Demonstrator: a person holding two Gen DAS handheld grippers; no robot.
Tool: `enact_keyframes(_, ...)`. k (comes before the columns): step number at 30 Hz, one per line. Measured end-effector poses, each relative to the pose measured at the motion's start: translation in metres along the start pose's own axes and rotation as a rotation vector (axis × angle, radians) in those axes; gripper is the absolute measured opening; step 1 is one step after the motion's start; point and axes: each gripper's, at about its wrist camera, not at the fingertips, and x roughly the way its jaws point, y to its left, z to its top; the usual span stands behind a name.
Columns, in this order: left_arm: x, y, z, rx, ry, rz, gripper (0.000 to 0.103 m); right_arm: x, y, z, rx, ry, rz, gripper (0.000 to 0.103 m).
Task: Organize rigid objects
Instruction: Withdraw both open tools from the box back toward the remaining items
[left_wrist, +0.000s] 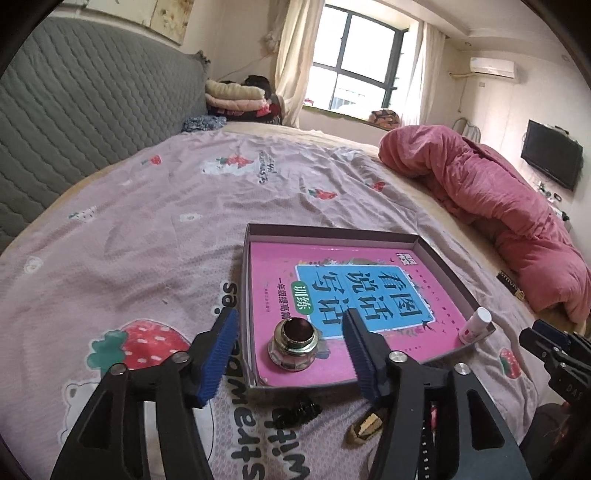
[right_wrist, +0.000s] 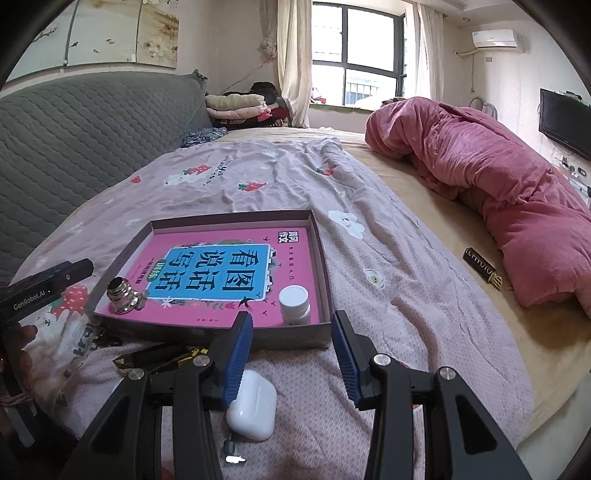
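now ink bottle (left_wrist: 294, 348) inside shallow box (left_wrist: 332, 233)

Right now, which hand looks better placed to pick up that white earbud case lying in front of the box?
The right. In its own view the white earbud case lies just below the open right gripper. The left gripper, also open, hangs over the small jar in the box.

Each hand-held gripper (left_wrist: 291, 354) has black arms and silver pivot screws. Ribbed blue pads (right_wrist: 240, 358) line the fingers. One body reads "GenRobot.AI".
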Motion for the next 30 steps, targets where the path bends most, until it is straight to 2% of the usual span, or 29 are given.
enact_keyframes(9, -0.031, -0.004, -0.01, 0.021, 0.004, 0.029, 0.066, -0.013, 0.0, -0.005, 0.005, -0.006, 0.023, 0.044)
enact_keyframes(13, -0.046, -0.002, -0.012, -0.002, 0.001, 0.047, 0.068, -0.018, -0.002, -0.007, 0.015, -0.013, 0.044, 0.045)
enact_keyframes(16, -0.056, -0.001, -0.016, -0.02, 0.011, 0.059, 0.07, -0.021, -0.004, -0.008, 0.03, -0.013, 0.061, 0.052)
enact_keyframes(26, -0.07, -0.013, -0.03, 0.031, 0.043, 0.082, 0.07, -0.028, -0.009, -0.009, 0.054, -0.029, 0.092, 0.053)
enact_keyframes(30, -0.079, -0.021, -0.031, 0.042, 0.046, 0.07, 0.07, -0.03, -0.01, -0.011, 0.062, -0.028, 0.103, 0.053)
